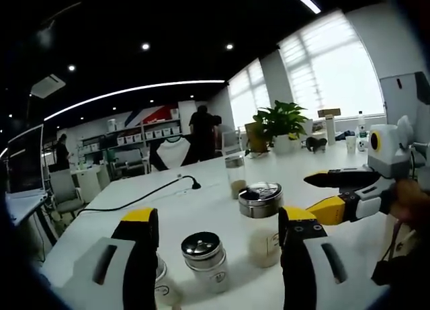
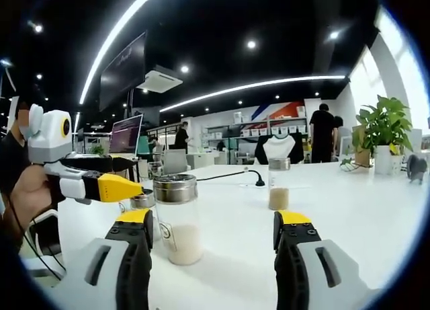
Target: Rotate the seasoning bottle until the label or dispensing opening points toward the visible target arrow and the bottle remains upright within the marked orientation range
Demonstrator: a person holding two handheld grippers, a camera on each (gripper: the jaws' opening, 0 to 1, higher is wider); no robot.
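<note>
An open-plan office: long white table (image 2: 376, 209), monitors (image 2: 125, 135), storage shelves (image 1: 151, 132), potted plant (image 1: 282, 122), strip lighting.

Glass bottle (image 2: 177, 219) — shiny metal lid.

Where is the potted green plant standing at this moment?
The potted green plant stands at the far end of the white table near the bright windows. In the right gripper view it sits at the right edge, beyond the seasoning bottles.

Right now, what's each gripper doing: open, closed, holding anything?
Left gripper: open, holding nothing; a short seasoning bottle stands between its jaws.
Right gripper: open, holding nothing.
</note>
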